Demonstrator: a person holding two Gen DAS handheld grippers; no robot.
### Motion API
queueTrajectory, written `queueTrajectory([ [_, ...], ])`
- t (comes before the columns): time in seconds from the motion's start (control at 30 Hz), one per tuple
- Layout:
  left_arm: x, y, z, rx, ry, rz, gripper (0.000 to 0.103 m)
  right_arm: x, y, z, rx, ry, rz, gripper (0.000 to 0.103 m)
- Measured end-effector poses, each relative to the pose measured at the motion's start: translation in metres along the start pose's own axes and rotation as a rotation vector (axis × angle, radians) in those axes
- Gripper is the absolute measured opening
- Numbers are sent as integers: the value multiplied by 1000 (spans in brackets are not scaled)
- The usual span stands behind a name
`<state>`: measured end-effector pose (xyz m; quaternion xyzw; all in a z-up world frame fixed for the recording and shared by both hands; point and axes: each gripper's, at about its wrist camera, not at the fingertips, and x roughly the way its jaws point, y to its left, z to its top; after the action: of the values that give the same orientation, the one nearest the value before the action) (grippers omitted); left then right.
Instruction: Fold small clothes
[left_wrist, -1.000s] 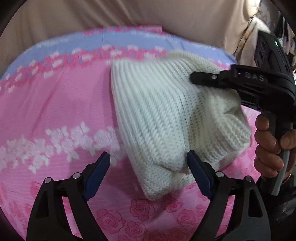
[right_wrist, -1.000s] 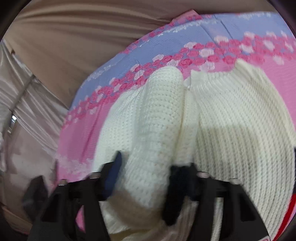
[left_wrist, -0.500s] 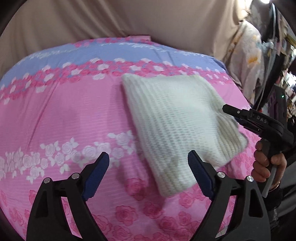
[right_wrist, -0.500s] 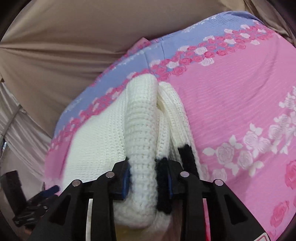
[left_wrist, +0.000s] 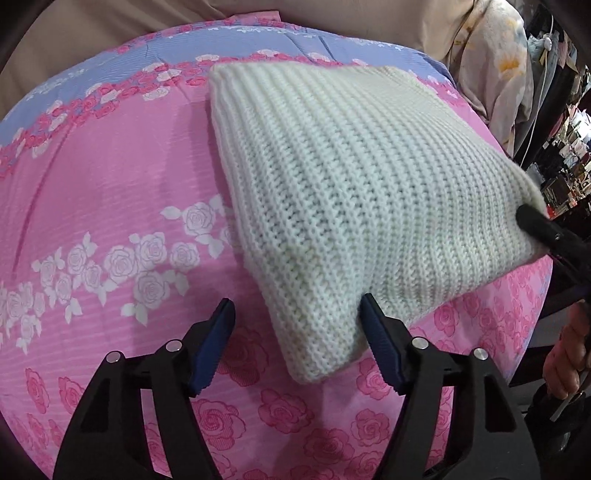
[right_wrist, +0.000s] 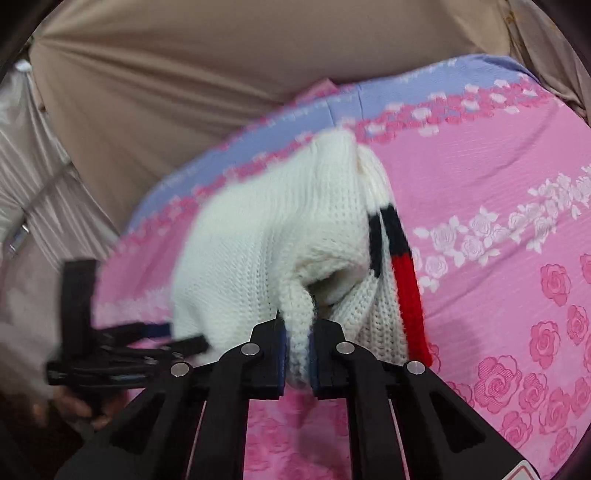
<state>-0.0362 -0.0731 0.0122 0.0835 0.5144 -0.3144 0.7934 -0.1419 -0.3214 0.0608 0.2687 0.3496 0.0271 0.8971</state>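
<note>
A folded white knit sweater (left_wrist: 354, 192) lies on the bed's pink rose-print sheet (left_wrist: 110, 192), towards the far side where the pink gives way to a blue band (left_wrist: 258, 40). Tan fabric (right_wrist: 184, 92) hangs behind the bed.

The left tongs (left_wrist: 297, 345) point down at the sweater's near corner. Their jaws stand fairly wide and are closing, with that corner between them. The right blue pad (left_wrist: 380, 347) touches the knit edge, while the left pad (left_wrist: 214, 343) is clear of it, over bare sheet.

The right tongs (right_wrist: 297, 354) are nearly closed, pinching a thin fold of the sweater's edge between their pads. That side of the sweater is lifted and bunched. Beside the pinched fold a black (right_wrist: 391, 225) and red stripe (right_wrist: 410, 306) shows on an under layer. A hand (left_wrist: 565, 365) grips the right tongs' handle at the bed's edge.
</note>
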Motion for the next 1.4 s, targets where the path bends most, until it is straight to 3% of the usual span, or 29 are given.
queueTrajectory([
  [0.07,2,-2,-3,14,-11,15,69,-2,-11,-5,33,13,-2,8],
  [0.17,-1,-9,-3,40,-22,48,69,37,-38,-28,76,140,-86,7],
  [0.27,-15,-12,-2,51,-47,49,69,29,-43,-27,132,104,-30,8],
  [0.33,-30,-13,1,56,-89,60,70,13,-35,-18,120,55,-31,15],
  [0.4,-42,-13,7,53,-131,56,75,1,-24,-6,74,9,-62,33],
  [0.47,-51,-15,17,55,-176,64,78,-5,-16,7,34,-30,-68,40],
  [0.53,-51,-17,29,59,-201,83,79,5,-9,23,-6,-50,-71,47],
  [0.6,-46,-17,40,57,-207,107,79,23,-12,36,-38,-45,-124,62],
  [0.67,-38,-18,46,50,-198,118,79,48,-15,41,-52,4,-188,63],
  [0.77,-29,-17,49,43,-184,126,79,66,-22,39,-26,35,-137,64],
  [0.83,-25,-17,49,41,-177,131,79,70,-20,40,-51,42,-142,45],
  [0.87,-25,-17,50,40,-178,135,80,67,-19,42,-46,45,-123,26],
  [0.9,-25,-17,50,40,-178,136,81,61,-15,44,-41,29,-104,23],
  [1.03,-21,-17,51,43,-177,136,85,23,-6,56,-49,-98,-60,20],
  [1.1,-16,-17,51,46,-169,134,85,31,-14,52,-44,-81,-104,20],
  [1.17,-12,-18,51,48,-160,139,85,69,-37,41,-24,31,-193,21],
  [1.3,-13,-18,52,52,-165,146,85,58,-42,43,20,4,-135,28],
  [1.4,-12,-18,53,52,-166,151,85,36,-33,51,13,-43,-169,32],
])
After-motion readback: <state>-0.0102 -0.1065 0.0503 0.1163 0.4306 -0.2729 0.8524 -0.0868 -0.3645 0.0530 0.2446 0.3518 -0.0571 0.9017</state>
